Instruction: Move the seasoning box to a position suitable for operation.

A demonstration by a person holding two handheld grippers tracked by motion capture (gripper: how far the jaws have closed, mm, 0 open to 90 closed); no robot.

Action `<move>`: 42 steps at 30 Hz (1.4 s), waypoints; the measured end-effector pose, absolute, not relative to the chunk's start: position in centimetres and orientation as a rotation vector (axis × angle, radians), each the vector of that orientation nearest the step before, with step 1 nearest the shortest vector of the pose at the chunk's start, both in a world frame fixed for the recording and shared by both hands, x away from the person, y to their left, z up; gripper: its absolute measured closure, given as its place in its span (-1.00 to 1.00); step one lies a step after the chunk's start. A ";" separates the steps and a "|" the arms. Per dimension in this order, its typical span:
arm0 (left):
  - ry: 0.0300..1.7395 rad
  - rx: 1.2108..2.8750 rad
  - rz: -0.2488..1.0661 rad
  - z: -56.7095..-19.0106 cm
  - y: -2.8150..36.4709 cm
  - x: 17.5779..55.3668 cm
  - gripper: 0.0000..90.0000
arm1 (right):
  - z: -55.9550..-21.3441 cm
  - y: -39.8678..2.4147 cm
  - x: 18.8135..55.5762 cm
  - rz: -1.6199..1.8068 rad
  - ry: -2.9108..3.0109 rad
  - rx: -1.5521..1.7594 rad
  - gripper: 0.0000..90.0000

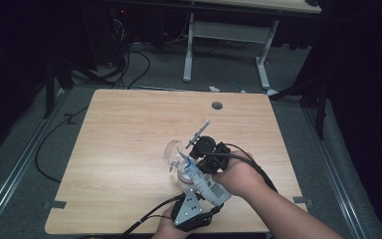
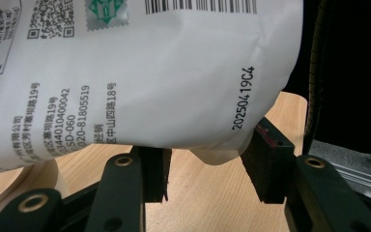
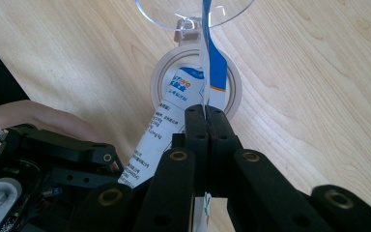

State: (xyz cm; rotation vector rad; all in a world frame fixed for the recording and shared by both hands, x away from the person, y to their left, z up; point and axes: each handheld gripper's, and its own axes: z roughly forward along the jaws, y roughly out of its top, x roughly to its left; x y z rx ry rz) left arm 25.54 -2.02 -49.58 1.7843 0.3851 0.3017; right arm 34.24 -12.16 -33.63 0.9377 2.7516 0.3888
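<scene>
A white pouch (image 1: 208, 183) with blue print and a barcode is held tilted between my two grippers. My left gripper (image 1: 197, 195) grips its bulging lower end (image 2: 149, 72), with a pad pressing on each side. My right gripper (image 3: 206, 112) is shut on the pouch's thin top edge (image 3: 207, 58), which points down at a round white container (image 3: 157, 82). The container's clear hinged lid (image 3: 174, 17) stands open behind it. In the high view the container (image 1: 180, 173) sits on the table just left of my right gripper (image 1: 193, 160).
The wooden table (image 1: 129, 134) has a round cable hole (image 1: 217, 105) near its far edge. Behind it stand a white desk frame (image 1: 226, 35) and cables on the floor (image 1: 129, 64). A person's hand (image 3: 34, 118) holds the left gripper close by.
</scene>
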 end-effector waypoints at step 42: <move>0.431 1.815 0.274 -50.7 -1.9 26.2 0.26 | -33.3 -13.0 33.6 0.391 2.732 1.003 1.00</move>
